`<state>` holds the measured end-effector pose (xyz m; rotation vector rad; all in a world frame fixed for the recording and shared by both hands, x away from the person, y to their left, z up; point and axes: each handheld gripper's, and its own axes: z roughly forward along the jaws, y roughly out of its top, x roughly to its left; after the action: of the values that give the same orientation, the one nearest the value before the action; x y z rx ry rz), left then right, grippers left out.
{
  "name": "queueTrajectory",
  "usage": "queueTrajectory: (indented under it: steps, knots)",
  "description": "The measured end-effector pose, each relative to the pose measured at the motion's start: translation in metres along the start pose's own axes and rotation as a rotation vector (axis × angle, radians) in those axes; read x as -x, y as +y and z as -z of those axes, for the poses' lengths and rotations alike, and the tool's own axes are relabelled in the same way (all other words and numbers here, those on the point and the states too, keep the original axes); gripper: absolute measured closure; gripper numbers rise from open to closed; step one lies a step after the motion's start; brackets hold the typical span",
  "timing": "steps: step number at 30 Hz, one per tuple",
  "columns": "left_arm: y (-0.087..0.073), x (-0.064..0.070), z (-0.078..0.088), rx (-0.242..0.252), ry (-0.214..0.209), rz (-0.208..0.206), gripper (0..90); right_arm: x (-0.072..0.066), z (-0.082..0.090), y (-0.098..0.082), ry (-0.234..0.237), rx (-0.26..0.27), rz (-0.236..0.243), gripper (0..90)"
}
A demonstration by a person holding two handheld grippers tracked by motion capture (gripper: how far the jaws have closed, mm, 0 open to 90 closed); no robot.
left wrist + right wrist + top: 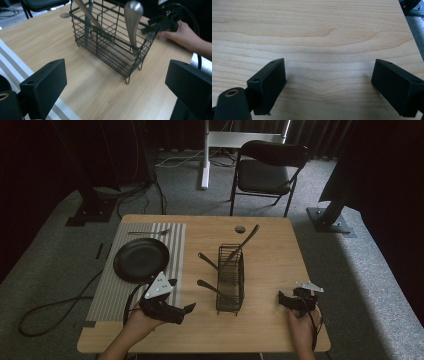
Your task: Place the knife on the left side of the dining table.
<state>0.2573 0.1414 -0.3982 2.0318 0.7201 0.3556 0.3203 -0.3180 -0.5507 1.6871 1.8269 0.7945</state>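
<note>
While left gripper (187, 309) faces wire basket (231, 275), basket's long axis runs front-to-back.

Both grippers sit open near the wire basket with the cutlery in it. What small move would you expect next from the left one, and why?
Probably a short reach forward by the left gripper toward the wire basket. Its jaws stand wide apart with nothing between them, it faces the basket, and the nearest utensil handle sticks up above the rim, free to grasp. The right gripper rests open over bare table.
</note>
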Motion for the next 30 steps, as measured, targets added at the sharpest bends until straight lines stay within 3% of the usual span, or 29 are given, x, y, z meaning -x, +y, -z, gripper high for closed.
queueTrajectory:
  steps: [9, 14, 16, 23, 30]
  knots:
    - [0.021, 0.005, -0.008, 0.005, -0.025, 0.007, 4.1, 0.000, 0.000, 0.000, 0.000, 0.000, 0.000, 11.4]
    - [0.033, 0.009, -0.012, 0.009, -0.009, 0.022, 5.8, 0.000, 0.000, 0.000, 0.000, 0.000, -0.001, 11.5]
    - [0.035, 0.009, -0.014, 0.014, -0.007, 0.031, 14.2, 0.000, 0.000, 0.000, 0.000, 0.000, -0.001, 11.5]
    - [0.038, 0.007, -0.020, 0.003, -0.017, 0.058, 26.0, 0.000, 0.000, 0.000, -0.001, 0.000, -0.001, 11.6]
    - [0.035, 0.002, -0.024, 0.022, -0.061, 0.104, 50.0, 0.000, 0.000, 0.000, -0.001, 0.000, -0.002, 11.6]
